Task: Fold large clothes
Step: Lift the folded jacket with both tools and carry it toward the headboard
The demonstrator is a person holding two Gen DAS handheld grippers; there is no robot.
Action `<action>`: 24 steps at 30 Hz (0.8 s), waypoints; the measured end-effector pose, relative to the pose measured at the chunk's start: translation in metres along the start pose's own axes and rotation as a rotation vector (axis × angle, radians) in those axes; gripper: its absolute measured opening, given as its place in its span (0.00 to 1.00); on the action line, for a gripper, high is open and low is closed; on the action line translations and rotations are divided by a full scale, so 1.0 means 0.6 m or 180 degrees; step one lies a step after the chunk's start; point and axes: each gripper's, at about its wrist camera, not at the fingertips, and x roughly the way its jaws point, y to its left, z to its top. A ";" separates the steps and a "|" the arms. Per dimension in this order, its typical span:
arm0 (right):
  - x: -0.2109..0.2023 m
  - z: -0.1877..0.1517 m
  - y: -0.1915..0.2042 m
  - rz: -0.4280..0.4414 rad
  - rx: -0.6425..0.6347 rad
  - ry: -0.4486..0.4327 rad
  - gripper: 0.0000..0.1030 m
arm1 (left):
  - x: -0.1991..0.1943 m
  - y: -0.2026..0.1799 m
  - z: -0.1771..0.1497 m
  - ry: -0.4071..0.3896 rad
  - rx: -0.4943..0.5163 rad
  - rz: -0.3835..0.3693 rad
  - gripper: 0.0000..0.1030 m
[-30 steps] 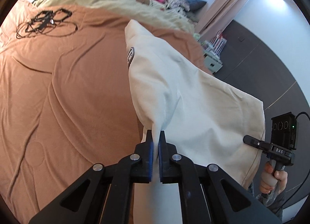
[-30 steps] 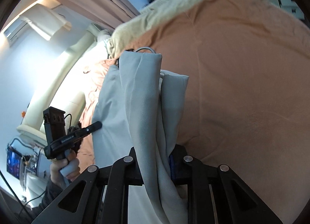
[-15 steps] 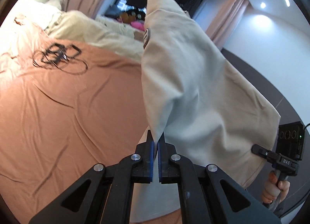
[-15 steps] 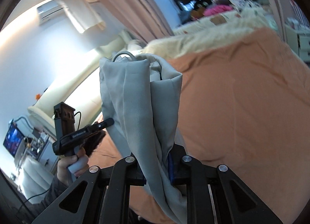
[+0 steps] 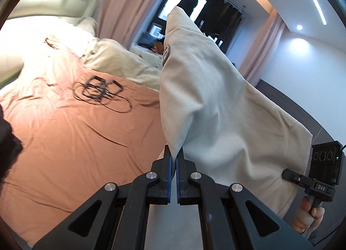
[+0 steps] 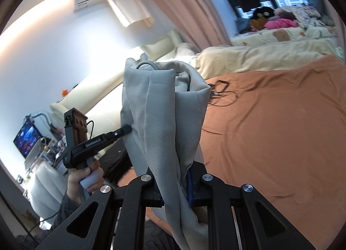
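A large cream-grey garment [image 5: 216, 103] with a dark oval patch hangs in the air above the bed. My left gripper [image 5: 174, 159] is shut on one corner of it. My right gripper [image 6: 173, 180] is shut on a bunched edge of the same garment [image 6: 164, 116], which stands up in folds in front of its camera. The right gripper also shows in the left wrist view [image 5: 298, 178] at the cloth's far lower corner. The left gripper shows in the right wrist view [image 6: 127, 130], pinching the cloth's left edge.
A bed with an orange-brown cover [image 5: 71, 142] lies below. A tangle of black cables [image 5: 99, 90] lies on it. A cream duvet [image 5: 121, 64] is piled at the head. Curtains [image 6: 194, 8], a window, a white sofa [image 6: 97, 90] and a screen [image 6: 27, 137] surround.
Both grippers have lifted the garment higher off the bed and tilted upward; the room's walls, curtains and window now fill more of both views. Both holds are unchanged.
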 end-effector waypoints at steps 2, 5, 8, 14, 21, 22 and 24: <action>0.026 0.006 0.024 0.0069 -0.0055 0.0030 0.15 | -0.024 0.025 0.007 -0.0064 -0.0022 0.0061 0.05; 0.068 0.015 0.068 0.0175 -0.0159 0.0084 0.15 | -0.067 0.064 0.017 -0.0161 -0.0039 0.0163 0.05; 0.099 0.016 0.104 0.0286 -0.0240 0.0118 0.15 | -0.115 0.110 0.028 -0.0260 -0.0077 0.0270 0.05; 0.193 0.018 0.189 0.0544 -0.0389 0.0206 0.14 | -0.213 0.204 0.058 -0.0444 -0.0119 0.0512 0.05; 0.325 0.013 0.309 0.0844 -0.0560 0.0403 0.14 | -0.324 0.327 0.088 -0.0639 -0.0160 0.0954 0.05; 0.346 0.011 0.329 0.0900 -0.0590 0.0431 0.14 | -0.337 0.342 0.091 -0.0661 -0.0183 0.0994 0.05; 0.378 0.006 0.361 0.0985 -0.0642 0.0475 0.14 | -0.368 0.378 0.100 -0.0711 -0.0226 0.1089 0.05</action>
